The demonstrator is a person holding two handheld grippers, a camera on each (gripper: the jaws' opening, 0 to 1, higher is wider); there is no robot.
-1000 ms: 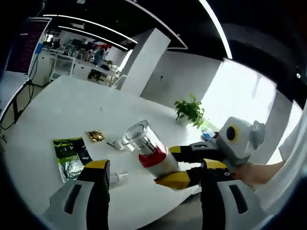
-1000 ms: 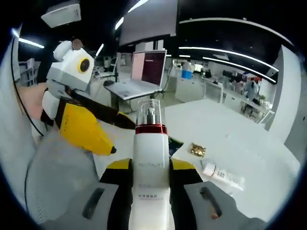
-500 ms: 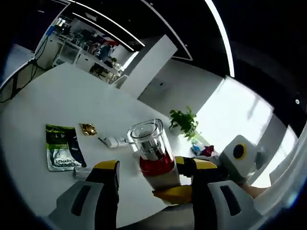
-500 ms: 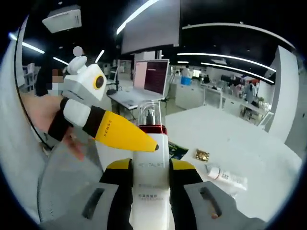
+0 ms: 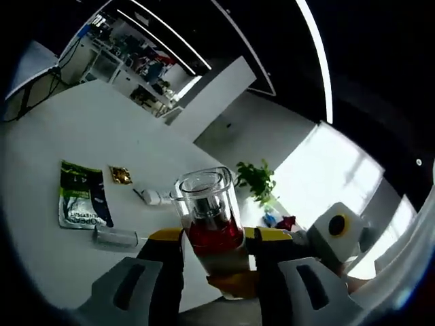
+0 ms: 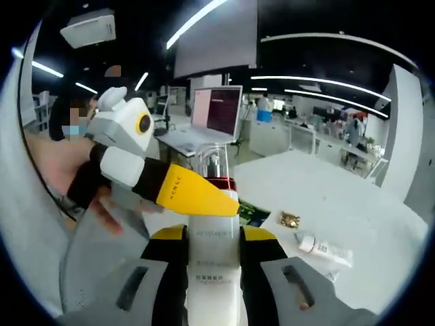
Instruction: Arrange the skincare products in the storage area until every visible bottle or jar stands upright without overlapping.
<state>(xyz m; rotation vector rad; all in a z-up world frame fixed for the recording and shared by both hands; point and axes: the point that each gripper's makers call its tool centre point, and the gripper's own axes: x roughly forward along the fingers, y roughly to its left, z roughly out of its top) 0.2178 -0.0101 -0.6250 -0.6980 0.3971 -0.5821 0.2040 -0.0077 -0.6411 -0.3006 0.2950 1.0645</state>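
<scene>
A white pump bottle (image 6: 213,272) with a red collar and a clear cap (image 5: 206,197) is held in the air above the white table (image 5: 61,139). My right gripper (image 6: 212,238) is shut on its white body. My left gripper (image 5: 216,234) has its yellow jaws pressed to both sides of the red collar, shut on the bottle. In the right gripper view one yellow finger (image 6: 194,193) of the left gripper crosses in front of the collar. The right gripper (image 5: 238,280) reaches in from the lower right of the left gripper view.
On the table lie a green sachet (image 5: 81,204), a small gold packet (image 5: 121,175), a white tube (image 5: 153,197) and a small clear vial (image 5: 115,236). A potted plant (image 5: 255,180) stands at the table's far side. An open laptop (image 6: 204,122) sits on a desk behind.
The left gripper's jaws have come inward from a wide gap and now sit against the bottle's collar. The left gripper has moved closer to the bottle. The right gripper keeps its hold.
</scene>
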